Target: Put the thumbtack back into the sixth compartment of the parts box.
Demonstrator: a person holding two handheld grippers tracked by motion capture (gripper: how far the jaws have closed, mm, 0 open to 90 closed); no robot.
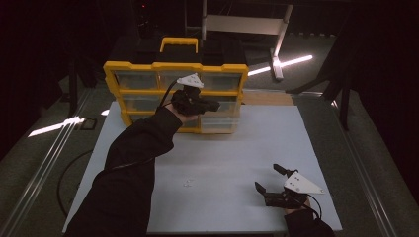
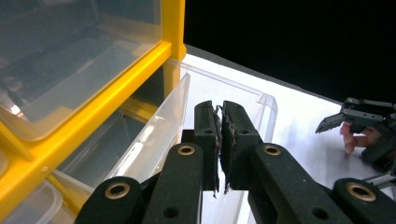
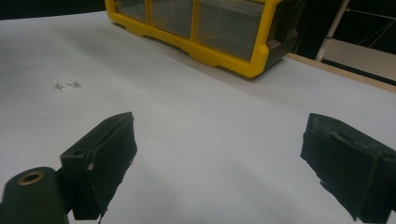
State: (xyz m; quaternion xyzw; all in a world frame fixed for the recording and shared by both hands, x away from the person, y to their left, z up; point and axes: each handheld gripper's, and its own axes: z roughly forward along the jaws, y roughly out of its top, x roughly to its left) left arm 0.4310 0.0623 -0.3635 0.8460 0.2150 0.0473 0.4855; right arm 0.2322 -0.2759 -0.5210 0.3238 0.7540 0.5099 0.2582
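Left tool (image 2: pixel 219 140): jaws pressing together, empty, over the clear plastic drawer (image 2: pixel 196 93).
Right tool (image 3: pixel 219 158): jaws standing wide apart above the smooth white tabletop (image 3: pixel 210 116).

Glossy yellow plastic organizer (image 1: pixel 175 66) with clear plastic drawer (image 2: pixel 224 93); matt white table (image 1: pixel 222 158).

Dim room, black surround; bench (image 1: pixel 222 158) brightly lit from above, soft shadows under the jaws, near jaws blurred.
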